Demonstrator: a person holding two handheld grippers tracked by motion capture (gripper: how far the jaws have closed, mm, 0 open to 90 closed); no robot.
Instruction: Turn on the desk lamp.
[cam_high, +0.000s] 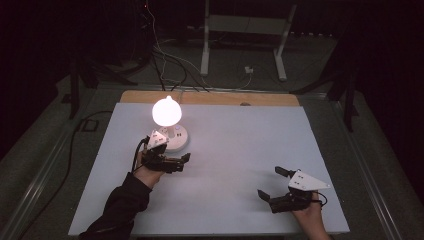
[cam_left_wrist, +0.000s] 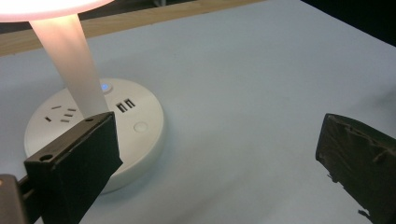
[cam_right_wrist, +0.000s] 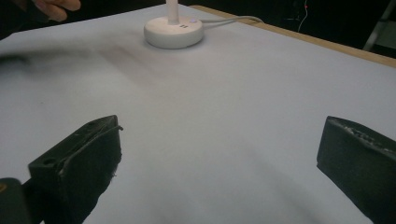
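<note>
Two tongs are held over a pale grey-white counter (cam_high: 235, 165) in a dark room, one in each of a person's hands. On the counter's far left part stands a small lamp (cam_high: 167, 112), its round globe lit and glowing bright, on a white stem rising from a round white base (cam_left_wrist: 140, 135). That base carries socket slots, two small USB-like ports, a round button and a little blue light beside the stem. A white cord runs from the base toward the counter's far wooden edge in the right gripper view. The left tongs (cam_high: 180, 162) sit just in front of the lamp base, on its near side, held by the left hand (cam_high: 147, 175) in a dark sleeve; their jaws stand wide apart with nothing between them, one jaw close by the base's near rim, though whether it touches cannot be told. The right tongs (cam_high: 272, 186) lie well apart from the lamp, near the counter's right front corner, held by the right hand (cam_high: 310, 212); their jaws too are spread wide and hold nothing, with bare counter between them. Beyond the counter, cables and a white metal stand (cam_high: 245, 30) lie on the floor.
</note>
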